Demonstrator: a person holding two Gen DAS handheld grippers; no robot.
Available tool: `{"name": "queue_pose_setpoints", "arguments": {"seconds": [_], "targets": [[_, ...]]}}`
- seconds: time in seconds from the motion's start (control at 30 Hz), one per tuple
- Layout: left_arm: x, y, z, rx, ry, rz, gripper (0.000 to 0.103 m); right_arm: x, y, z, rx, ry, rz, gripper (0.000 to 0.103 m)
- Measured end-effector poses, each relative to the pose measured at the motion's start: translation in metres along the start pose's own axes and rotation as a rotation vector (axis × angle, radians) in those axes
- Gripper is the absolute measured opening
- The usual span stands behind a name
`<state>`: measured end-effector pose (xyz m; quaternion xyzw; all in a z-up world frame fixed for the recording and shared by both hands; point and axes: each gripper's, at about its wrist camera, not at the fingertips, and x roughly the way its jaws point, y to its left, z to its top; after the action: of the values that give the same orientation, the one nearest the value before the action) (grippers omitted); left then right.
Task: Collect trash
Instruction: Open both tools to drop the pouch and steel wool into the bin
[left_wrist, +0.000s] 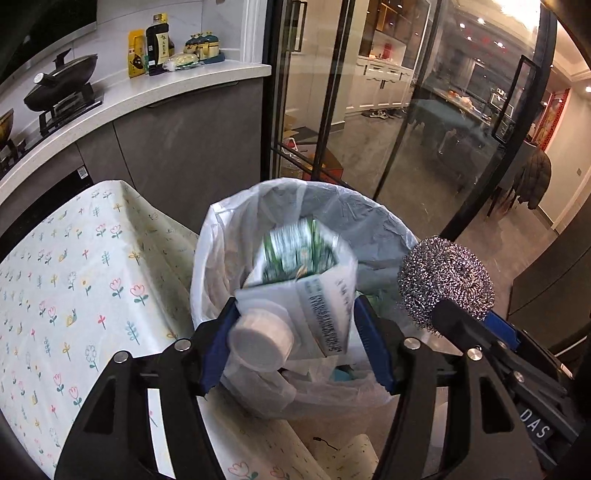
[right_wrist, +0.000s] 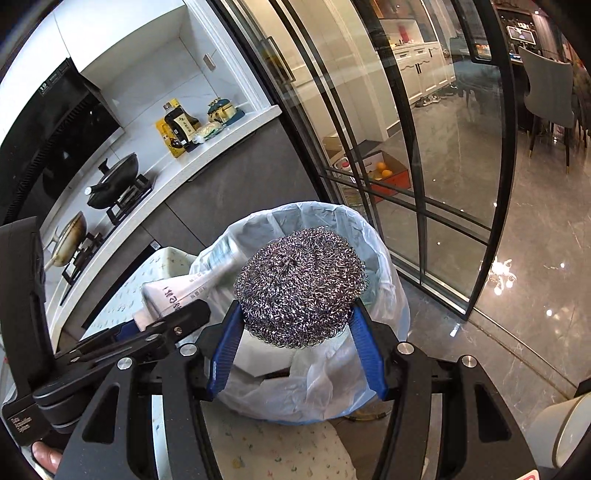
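Your left gripper (left_wrist: 295, 332) stands half-wide, the blurred carton (left_wrist: 299, 291) loose between its pads; your right gripper (right_wrist: 297, 332) clamps the steel scourer (right_wrist: 300, 286), the lined bin (right_wrist: 384, 266) just beyond both.

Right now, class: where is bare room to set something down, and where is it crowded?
Free: the flowered tablecloth left of the lined bin, and the counter between the wok and bottles. Crowded: the bin mouth, under the carton and steel scourer.

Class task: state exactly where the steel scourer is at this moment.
The scourer sits between the right gripper's blue pads, above the open bin. In the left wrist view it lies right of the milk carton.
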<state>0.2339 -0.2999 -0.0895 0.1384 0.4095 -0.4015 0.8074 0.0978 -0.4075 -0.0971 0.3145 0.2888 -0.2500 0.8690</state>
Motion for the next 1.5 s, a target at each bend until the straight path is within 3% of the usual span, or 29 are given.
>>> {"name": "queue_pose_setpoints", "arguments": {"seconds": [0.13, 0.7, 0.93, 1.37, 1.5], "targets": [[-0.004, 0.008, 0.002, -0.013, -0.032, 0.049, 0.081, 0.007, -0.001, 0.002, 0.004, 0.005, -0.01, 0.056], [-0.024, 0.043, -0.001, -0.083, -0.055, 0.103, 0.083, 0.022, 0.033, 0.007, -0.042, 0.016, 0.003, 0.063], [-0.038, 0.041, -0.005, -0.074, -0.069, 0.114, 0.083, 0.002, 0.038, 0.01, -0.066, 0.0, -0.003, 0.065], [-0.095, 0.034, -0.029, -0.103, -0.108, 0.173, 0.093, -0.064, 0.044, -0.004, -0.147, -0.015, -0.019, 0.071], [-0.114, 0.029, -0.044, -0.113, -0.113, 0.203, 0.093, -0.087, 0.048, -0.015, -0.208, -0.023, -0.038, 0.081]]}}
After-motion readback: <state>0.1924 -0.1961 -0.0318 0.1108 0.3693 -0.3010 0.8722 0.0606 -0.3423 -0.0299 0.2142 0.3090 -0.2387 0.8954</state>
